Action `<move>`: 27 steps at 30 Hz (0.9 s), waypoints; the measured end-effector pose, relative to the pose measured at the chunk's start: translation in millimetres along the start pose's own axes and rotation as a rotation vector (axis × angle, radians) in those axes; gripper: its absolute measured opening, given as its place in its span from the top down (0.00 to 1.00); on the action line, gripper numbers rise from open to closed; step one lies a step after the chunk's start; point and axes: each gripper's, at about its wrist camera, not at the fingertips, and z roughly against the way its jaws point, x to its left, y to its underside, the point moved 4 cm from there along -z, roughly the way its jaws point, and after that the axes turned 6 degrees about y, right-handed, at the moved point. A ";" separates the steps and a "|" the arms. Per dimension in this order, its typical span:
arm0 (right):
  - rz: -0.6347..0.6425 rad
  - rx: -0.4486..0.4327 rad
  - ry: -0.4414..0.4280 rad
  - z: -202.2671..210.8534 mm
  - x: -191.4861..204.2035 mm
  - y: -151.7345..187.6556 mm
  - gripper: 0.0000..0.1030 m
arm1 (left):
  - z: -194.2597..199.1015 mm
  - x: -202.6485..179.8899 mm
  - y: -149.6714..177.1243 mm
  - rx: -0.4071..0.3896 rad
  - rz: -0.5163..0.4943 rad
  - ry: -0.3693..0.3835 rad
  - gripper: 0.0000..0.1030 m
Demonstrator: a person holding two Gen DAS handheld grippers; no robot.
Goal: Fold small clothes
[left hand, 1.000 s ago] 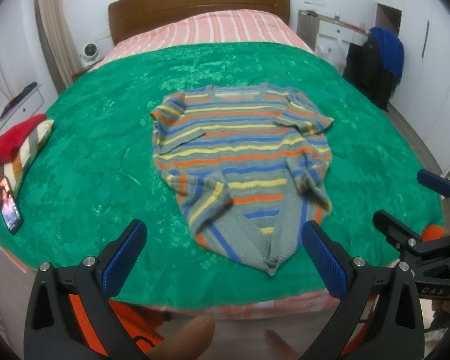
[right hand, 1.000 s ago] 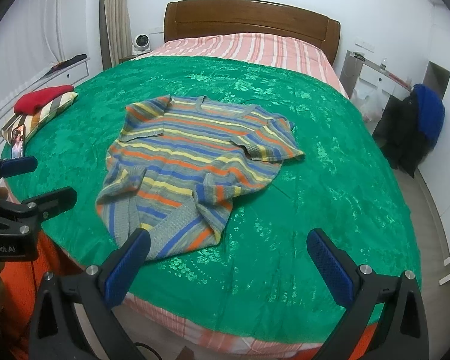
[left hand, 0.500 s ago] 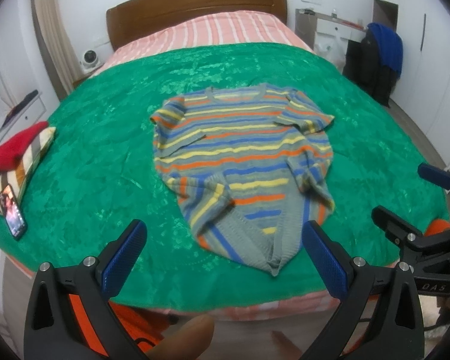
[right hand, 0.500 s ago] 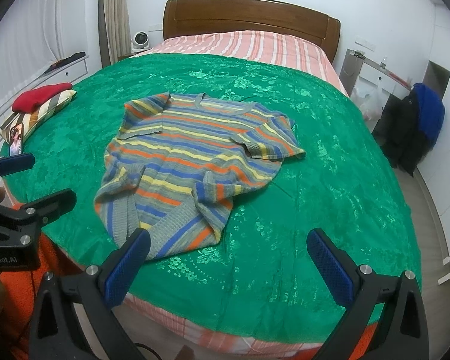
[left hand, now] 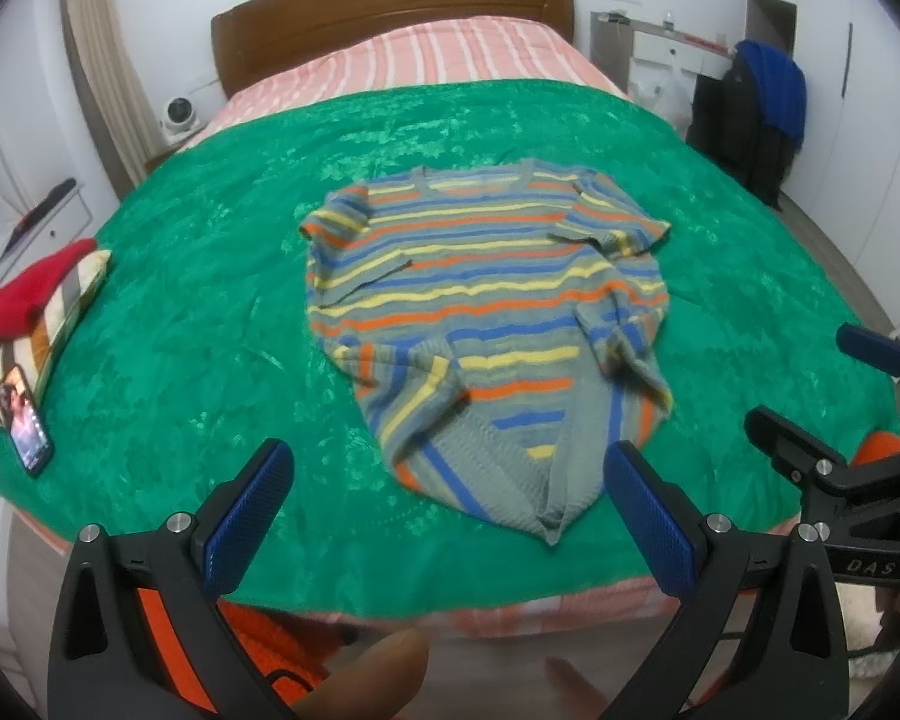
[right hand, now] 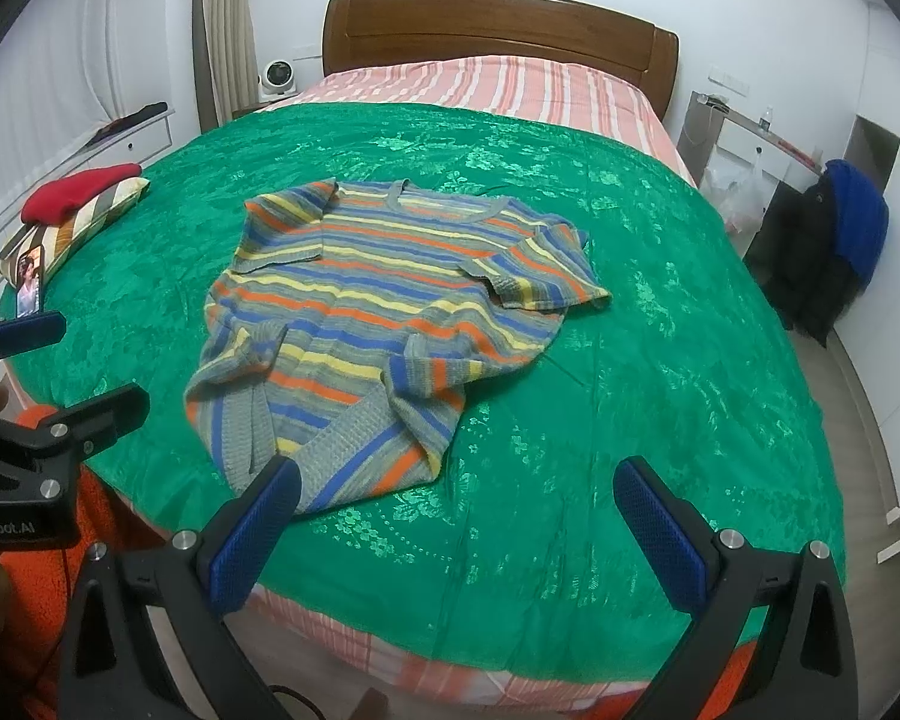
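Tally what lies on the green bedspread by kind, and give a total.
Striped sweater: 1
Red folded garment: 1
Striped folded garment beneath the red one: 1
Phone: 1
Total: 4

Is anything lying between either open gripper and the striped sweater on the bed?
Nothing visible. Only bare green bedspread separates the left gripper and right gripper from the striped sweater. The phone lies off at the bed's edge.

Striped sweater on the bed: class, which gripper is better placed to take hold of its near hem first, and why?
Left, probably. The left gripper points straight at the sweater hem, framed between its open jaws. The right gripper mostly frames bare green bedspread.
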 end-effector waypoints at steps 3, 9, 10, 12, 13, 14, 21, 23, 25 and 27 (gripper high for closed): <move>0.001 0.000 0.001 0.0 -0.2 -0.1 0.00 | -0.2 -0.1 -0.1 0.001 0.000 0.000 0.00; -0.004 -0.003 0.004 0.5 -1.3 0.4 0.00 | 0.0 -0.2 -0.1 0.000 0.000 0.001 0.00; -0.005 -0.004 0.006 0.5 -1.6 0.4 0.00 | 0.4 -0.7 -0.1 -0.001 0.000 0.002 0.00; -0.007 -0.004 0.009 0.6 -2.2 0.3 0.00 | 0.9 -0.9 0.0 -0.003 -0.001 0.002 0.00; -0.009 -0.004 0.009 1.1 -2.5 0.2 0.00 | 1.1 -1.0 0.0 -0.003 -0.001 0.002 0.00; -0.009 -0.005 0.011 1.5 -2.6 0.1 0.00 | 1.0 -1.0 0.1 -0.002 0.000 0.003 0.00; -0.006 0.002 0.008 1.7 -1.9 0.1 0.00 | 0.2 -2.1 1.3 0.006 0.004 0.013 0.00; -0.005 0.003 0.007 1.5 -1.2 0.4 0.00 | -0.2 -1.5 1.9 0.009 0.010 0.020 0.00; -0.004 0.002 0.007 2.1 -1.2 0.2 0.00 | -0.6 -1.0 2.2 0.012 0.014 0.024 0.00; -0.005 0.002 0.008 1.5 -0.9 0.4 0.00 | -1.0 -0.7 2.5 0.014 0.015 0.023 0.00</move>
